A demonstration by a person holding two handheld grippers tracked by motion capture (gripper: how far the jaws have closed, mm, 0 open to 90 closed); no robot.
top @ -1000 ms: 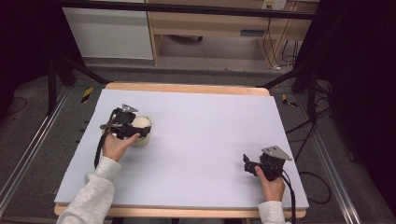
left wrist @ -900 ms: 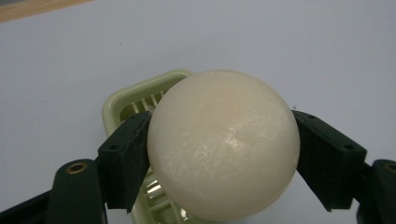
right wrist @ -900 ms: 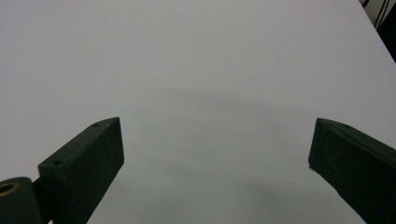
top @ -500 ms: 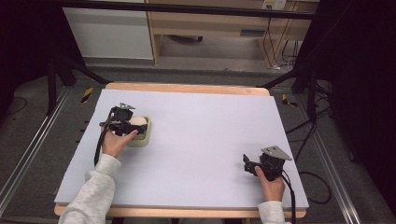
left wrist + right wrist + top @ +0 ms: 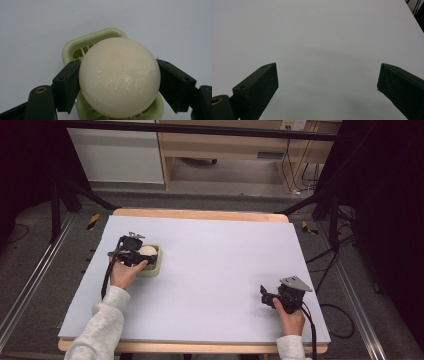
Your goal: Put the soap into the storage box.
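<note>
A pale, egg-shaped white ball [image 5: 120, 77] sits between the two black jaws of my left gripper [image 5: 120, 83], which is shut on it. Right under the ball lies a light green slotted holder [image 5: 75, 45]; whether the ball rests in it I cannot tell. In the high view the left gripper [image 5: 144, 256] holds the ball [image 5: 147, 251] over the holder [image 5: 153, 269] at the table's left side. My right gripper [image 5: 264, 296] rests at the front right, and in its own view it [image 5: 328, 80] stands open with bare table between the jaws.
The pale grey table top [image 5: 215, 245] has a wooden rim [image 5: 200, 214] at the far edge. Cables [image 5: 310, 330] trail off the front right. Metal rails [image 5: 30, 280] and shelving [image 5: 225, 150] stand beyond the table.
The left hand and gripper have shifted slightly at the green holder, with the ball still between the jaws. The right gripper has stayed still.
</note>
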